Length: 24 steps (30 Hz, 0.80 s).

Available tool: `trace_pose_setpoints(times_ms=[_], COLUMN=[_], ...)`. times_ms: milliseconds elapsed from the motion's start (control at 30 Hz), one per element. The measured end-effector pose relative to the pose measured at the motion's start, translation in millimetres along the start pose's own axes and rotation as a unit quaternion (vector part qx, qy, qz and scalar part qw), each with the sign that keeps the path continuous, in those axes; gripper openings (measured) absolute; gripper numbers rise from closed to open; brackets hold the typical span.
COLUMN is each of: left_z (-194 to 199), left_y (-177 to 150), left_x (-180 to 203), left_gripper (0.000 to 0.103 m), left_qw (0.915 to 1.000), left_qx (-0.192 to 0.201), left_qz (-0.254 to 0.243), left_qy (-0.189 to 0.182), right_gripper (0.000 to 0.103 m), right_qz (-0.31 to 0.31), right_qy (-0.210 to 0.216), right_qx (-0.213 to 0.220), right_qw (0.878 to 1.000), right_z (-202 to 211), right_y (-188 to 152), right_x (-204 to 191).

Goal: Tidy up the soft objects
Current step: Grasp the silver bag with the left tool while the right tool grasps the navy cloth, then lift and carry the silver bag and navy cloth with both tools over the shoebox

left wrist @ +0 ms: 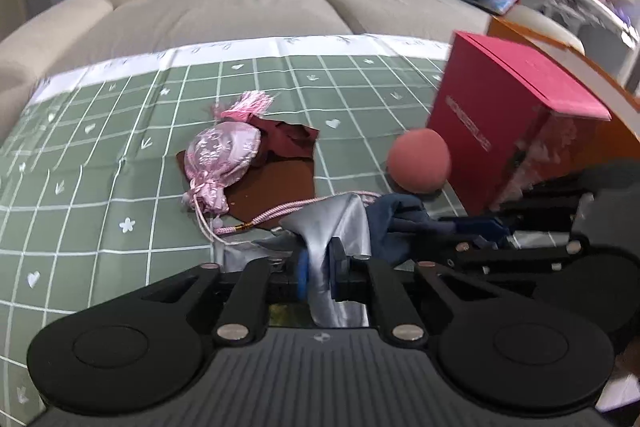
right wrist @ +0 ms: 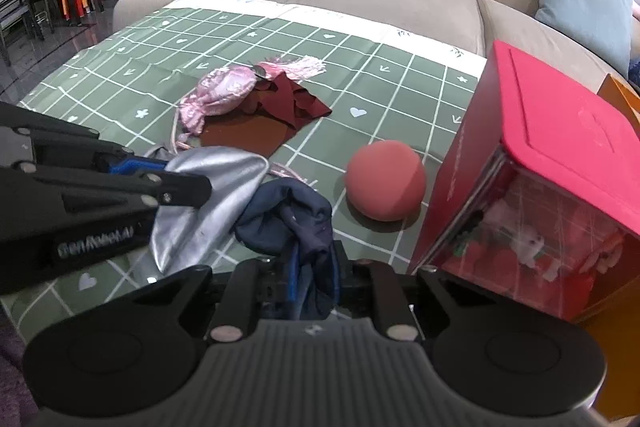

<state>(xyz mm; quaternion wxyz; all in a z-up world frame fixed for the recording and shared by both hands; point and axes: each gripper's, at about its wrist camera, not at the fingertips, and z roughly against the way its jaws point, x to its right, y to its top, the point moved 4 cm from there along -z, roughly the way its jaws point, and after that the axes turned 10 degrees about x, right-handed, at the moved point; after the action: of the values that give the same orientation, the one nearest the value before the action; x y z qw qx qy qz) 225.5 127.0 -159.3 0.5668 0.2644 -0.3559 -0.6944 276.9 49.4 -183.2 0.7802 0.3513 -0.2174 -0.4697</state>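
Note:
My left gripper [left wrist: 319, 273] is shut on a shiny silver cloth [left wrist: 340, 223], whose fabric is pinched between the blue pads. My right gripper [right wrist: 314, 281] is shut on a crumpled navy cloth [right wrist: 288, 219], which bunches up beside the silver cloth [right wrist: 208, 199]. In the right wrist view the left gripper [right wrist: 170, 171] comes in from the left. A pink satin drawstring pouch [left wrist: 220, 155] lies on a dark red felt piece [left wrist: 276, 183], its cord trailing toward the silver cloth. A pink foam ball [left wrist: 418, 161] rests on the table by the red box.
A green checked tablecloth [left wrist: 100, 155] covers the table. A red box [left wrist: 516, 123] with a clear front stands at the right, an orange box [right wrist: 618, 95] behind it. A beige sofa [left wrist: 224, 7] with yellow and blue cushions runs along the far side.

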Motion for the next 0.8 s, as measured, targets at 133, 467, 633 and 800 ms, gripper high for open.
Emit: trace_pose_setpoints(times_ms=[133,467,633,800], left_z=[12,40,68,87], left_y=[2,12,26,37], left_x=[9,10,5,3], left_gripper=[0.019,0.002,0.002,0.001], left_qw=[0.9999,0.9995,0.9968,0.9943], left_qx=[0.004,0.025,0.063,0.085], left_qz=[-0.016,-0.003,0.025,0.025], left_qy=[0.001,0.02,0.043,0.059], right_gripper=[0.013,0.013,0.013,0.013], right_qz=[0.001,-0.006,-0.012,-0.018], right_qy=[-0.002,-0.003,-0.008,-0.009], right_qx=[0.005,0.032,0.051,0.068], right_qw=[1.0,0.999,0.999,0.997], right_z=[12,44,62,80], right_y=[0,12,18,25], right_x=[-1,5,7,11])
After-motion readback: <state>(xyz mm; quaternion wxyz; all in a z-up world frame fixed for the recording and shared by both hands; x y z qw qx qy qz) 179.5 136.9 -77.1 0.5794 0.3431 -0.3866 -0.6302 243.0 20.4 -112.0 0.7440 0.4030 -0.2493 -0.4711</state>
